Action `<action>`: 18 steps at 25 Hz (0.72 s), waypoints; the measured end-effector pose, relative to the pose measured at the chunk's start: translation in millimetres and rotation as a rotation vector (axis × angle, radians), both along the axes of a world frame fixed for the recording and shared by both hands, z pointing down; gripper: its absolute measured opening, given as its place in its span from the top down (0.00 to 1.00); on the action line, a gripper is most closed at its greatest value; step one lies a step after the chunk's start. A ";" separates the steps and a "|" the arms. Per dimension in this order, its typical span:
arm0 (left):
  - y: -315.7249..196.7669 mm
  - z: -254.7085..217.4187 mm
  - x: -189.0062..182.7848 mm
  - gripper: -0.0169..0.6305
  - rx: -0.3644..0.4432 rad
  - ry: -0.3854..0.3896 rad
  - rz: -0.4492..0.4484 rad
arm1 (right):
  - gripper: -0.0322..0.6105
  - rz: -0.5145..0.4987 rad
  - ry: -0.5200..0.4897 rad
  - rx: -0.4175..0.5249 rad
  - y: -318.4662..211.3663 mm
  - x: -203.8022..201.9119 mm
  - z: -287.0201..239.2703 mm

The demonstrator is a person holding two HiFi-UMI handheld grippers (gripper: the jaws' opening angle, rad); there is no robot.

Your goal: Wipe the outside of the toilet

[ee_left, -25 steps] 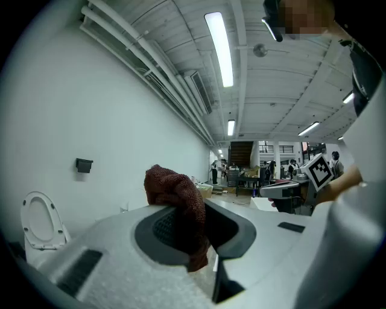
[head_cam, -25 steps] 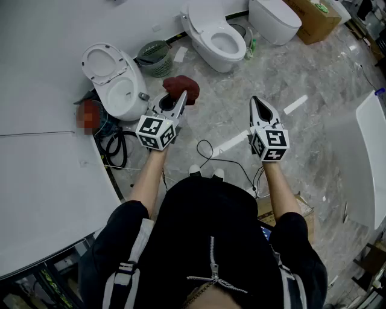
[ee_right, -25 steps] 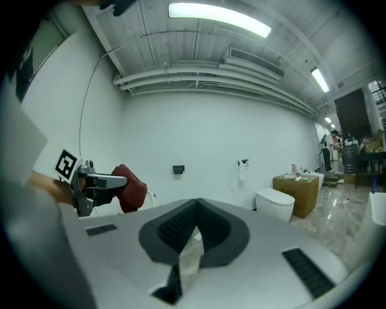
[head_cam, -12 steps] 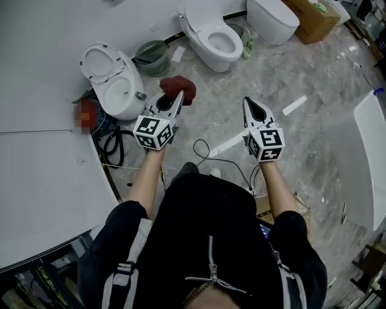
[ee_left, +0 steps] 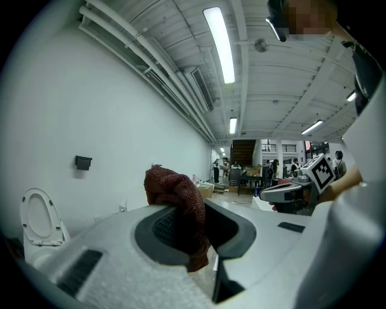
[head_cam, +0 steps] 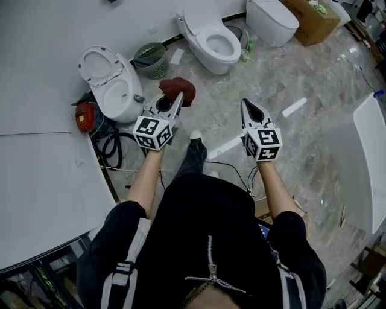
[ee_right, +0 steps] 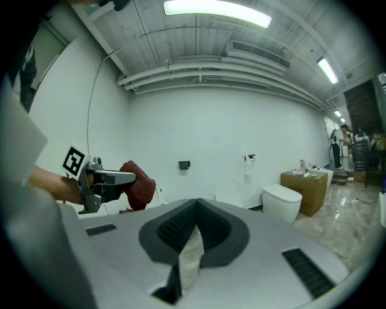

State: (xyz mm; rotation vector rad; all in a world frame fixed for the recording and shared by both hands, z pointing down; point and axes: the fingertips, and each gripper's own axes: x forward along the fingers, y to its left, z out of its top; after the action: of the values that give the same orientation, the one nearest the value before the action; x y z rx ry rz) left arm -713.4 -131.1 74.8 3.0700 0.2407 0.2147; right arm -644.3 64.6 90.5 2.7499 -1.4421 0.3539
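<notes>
Jaws on your left gripper [head_cam: 177, 99] are clamped on a fold of the red cloth [head_cam: 184, 88], with its soft, light bulk bunched past the tips. Your right gripper [head_cam: 248, 107] is closed on nothing. The open-lidded toilet [head_cam: 111, 84] stands just left of the cloth; its glossy shell looks hard and slippery, so keep a deep hold and press the cloth flat.

A cardboard box [head_cam: 312, 23] sits on grey marbled floor [head_cam: 325, 72]; far left of it, a green basket [head_cam: 151, 56] beside the white wall [head_cam: 60, 18] (tube lights [ee_right: 217, 12] overhead).
</notes>
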 end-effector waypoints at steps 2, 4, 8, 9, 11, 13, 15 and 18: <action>-2.0 3.8 9.0 0.87 -0.004 -0.005 0.006 | 0.95 0.001 -0.003 -0.008 -3.1 7.7 2.6; -3.9 8.0 18.9 0.87 -0.009 -0.008 0.013 | 0.95 0.003 -0.005 -0.017 -6.1 16.1 6.5; -16.4 18.4 43.5 0.87 -0.020 -0.010 0.023 | 0.95 0.002 0.002 -0.029 -20.2 37.7 12.6; -20.8 20.7 51.7 0.87 -0.022 -0.012 0.024 | 0.95 0.002 0.003 -0.030 -24.5 44.7 13.4; -29.4 26.5 68.9 0.87 -0.029 -0.018 0.024 | 0.95 0.002 0.001 -0.034 -32.5 59.8 16.0; -38.5 31.6 87.7 0.87 -0.037 -0.021 0.022 | 0.95 0.000 -0.002 -0.039 -41.4 77.6 19.6; -49.3 35.1 108.4 0.87 -0.042 -0.025 0.020 | 0.95 -0.001 -0.005 -0.043 -52.8 98.6 21.6; -69.8 41.3 141.0 0.87 -0.044 -0.043 0.020 | 0.95 0.010 -0.021 -0.038 -72.7 133.4 24.5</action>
State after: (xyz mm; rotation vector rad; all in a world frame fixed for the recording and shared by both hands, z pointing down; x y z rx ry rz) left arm -572.4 -200.9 116.1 3.0165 0.2706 0.2720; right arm -510.9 -8.1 115.0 2.7327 -1.4116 0.4079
